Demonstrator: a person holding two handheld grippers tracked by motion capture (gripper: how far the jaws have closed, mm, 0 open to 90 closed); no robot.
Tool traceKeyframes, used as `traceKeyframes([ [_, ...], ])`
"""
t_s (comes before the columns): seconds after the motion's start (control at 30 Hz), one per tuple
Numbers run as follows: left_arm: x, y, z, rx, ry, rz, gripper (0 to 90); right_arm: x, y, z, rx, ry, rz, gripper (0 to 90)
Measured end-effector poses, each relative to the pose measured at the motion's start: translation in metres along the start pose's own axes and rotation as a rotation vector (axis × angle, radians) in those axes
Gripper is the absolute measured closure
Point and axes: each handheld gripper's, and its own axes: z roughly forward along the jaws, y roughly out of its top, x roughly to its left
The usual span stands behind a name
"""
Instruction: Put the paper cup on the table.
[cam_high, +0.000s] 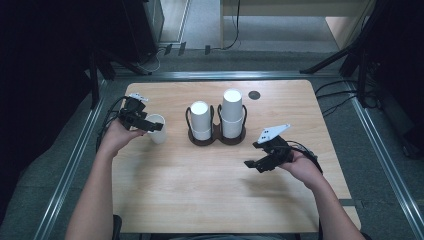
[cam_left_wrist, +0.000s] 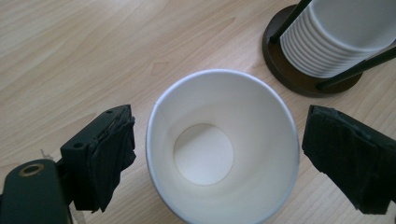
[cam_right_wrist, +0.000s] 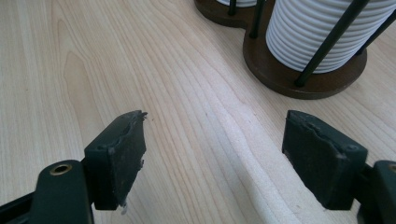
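With its jaws spread wide around the upright paper cup (cam_left_wrist: 222, 149), the left gripper (cam_left_wrist: 219, 154) looks ready to grasp; closing comes next. Beside the cup holder (cam_right_wrist: 299, 77), the right gripper (cam_right_wrist: 224, 154) hangs open, empty.

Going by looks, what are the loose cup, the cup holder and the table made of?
Loose cup: likely paper, matte white, with a rolled rim and side seam.
Cup holder: brown base that looks like wood, with thin black rods, probably metal.
Table: light wood grain, possibly laminate.
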Motion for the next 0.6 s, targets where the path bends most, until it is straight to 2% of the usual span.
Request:
traceKeyframes([
  [0.03, 0.000, 0.000, -0.001, -0.007, -0.013, -0.007, 9.6, 0.000, 0.000, 0.000, 0.002, 0.002, -0.001, 21.9],
  [0.37, -0.003, -0.001, -0.015, -0.020, 0.015, -0.001, 9.9, 0.000, -0.001, 0.000, 0.016, -0.003, -0.005, 21.9],
  [0.43, -0.005, -0.001, -0.017, -0.013, 0.021, -0.001, 12.8, 0.000, -0.001, 0.001, 0.019, 0.000, -0.003, 21.9],
  [0.6, -0.010, -0.001, -0.022, -0.022, 0.015, -0.001, 12.8, 0.000, 0.000, 0.001, 0.024, -0.001, -0.006, 21.9],
])
